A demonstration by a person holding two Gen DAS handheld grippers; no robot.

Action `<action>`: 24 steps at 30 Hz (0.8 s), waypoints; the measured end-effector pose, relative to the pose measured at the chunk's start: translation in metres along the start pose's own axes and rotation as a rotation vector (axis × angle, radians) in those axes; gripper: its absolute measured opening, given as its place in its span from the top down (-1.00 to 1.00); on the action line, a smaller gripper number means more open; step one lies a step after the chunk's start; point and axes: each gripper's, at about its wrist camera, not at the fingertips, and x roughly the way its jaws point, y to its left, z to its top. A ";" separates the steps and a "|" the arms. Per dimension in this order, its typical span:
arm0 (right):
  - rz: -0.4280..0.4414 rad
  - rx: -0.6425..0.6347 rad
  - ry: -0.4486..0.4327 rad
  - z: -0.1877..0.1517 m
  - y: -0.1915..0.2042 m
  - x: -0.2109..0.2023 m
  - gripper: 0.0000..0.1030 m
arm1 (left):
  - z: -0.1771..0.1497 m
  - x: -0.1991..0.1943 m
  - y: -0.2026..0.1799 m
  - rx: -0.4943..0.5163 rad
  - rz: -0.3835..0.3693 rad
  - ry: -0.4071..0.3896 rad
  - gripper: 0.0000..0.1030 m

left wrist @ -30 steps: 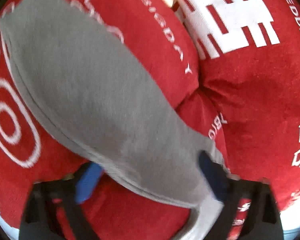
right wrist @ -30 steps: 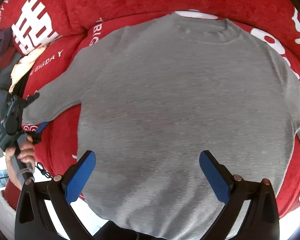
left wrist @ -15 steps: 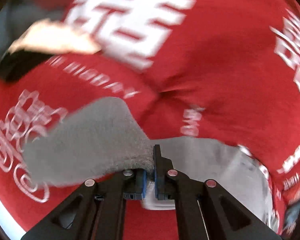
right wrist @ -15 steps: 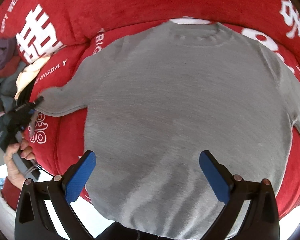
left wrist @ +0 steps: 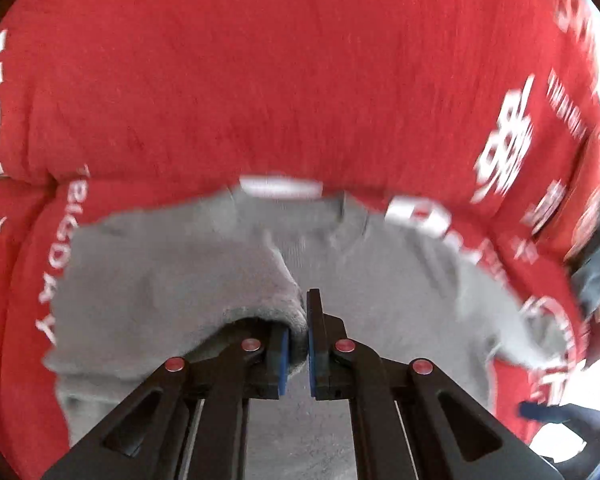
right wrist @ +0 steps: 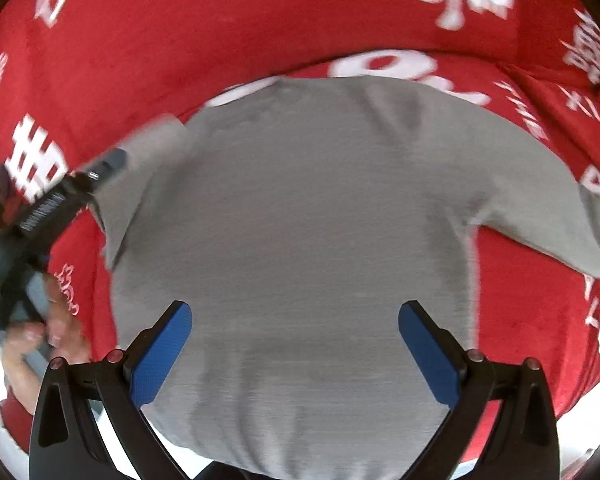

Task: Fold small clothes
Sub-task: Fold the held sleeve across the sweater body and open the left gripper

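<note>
A small grey long-sleeved sweater lies flat on a red sofa cover with white lettering. My left gripper is shut on the cuff of the sweater's left sleeve and holds it folded over the body. It also shows in the right wrist view at the sweater's left shoulder. My right gripper is open and empty, hovering above the sweater's lower body. The right sleeve lies stretched out to the right.
The red sofa backrest rises behind the sweater. Dark clothes lie at the right edge of the left wrist view. The person's hand holds the left gripper at the lower left. The seat's front edge runs along the bottom.
My left gripper has shut on the left sleeve's cuff and carried it to the right, over the sweater's body. My right gripper stays open and has shifted slightly over the sweater.
</note>
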 end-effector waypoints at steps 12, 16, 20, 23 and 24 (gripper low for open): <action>-0.021 -0.038 0.003 0.007 -0.025 0.005 -1.00 | -0.040 -0.062 0.073 -0.043 0.223 0.040 -0.67; 0.012 -0.219 -0.030 0.024 0.037 0.011 -1.00 | -0.054 -0.066 0.142 -0.196 0.313 0.122 -0.67; 0.055 -0.450 -0.050 0.036 0.121 0.037 -1.00 | -0.073 -0.065 0.185 -0.276 0.295 0.166 -0.67; 0.078 -0.548 -0.034 0.039 0.167 0.062 -1.00 | -0.083 -0.070 0.199 -0.295 0.316 0.164 -0.67; 0.072 -0.582 -0.024 0.040 0.182 0.073 -1.00 | -0.087 -0.074 0.205 -0.311 0.315 0.161 -0.67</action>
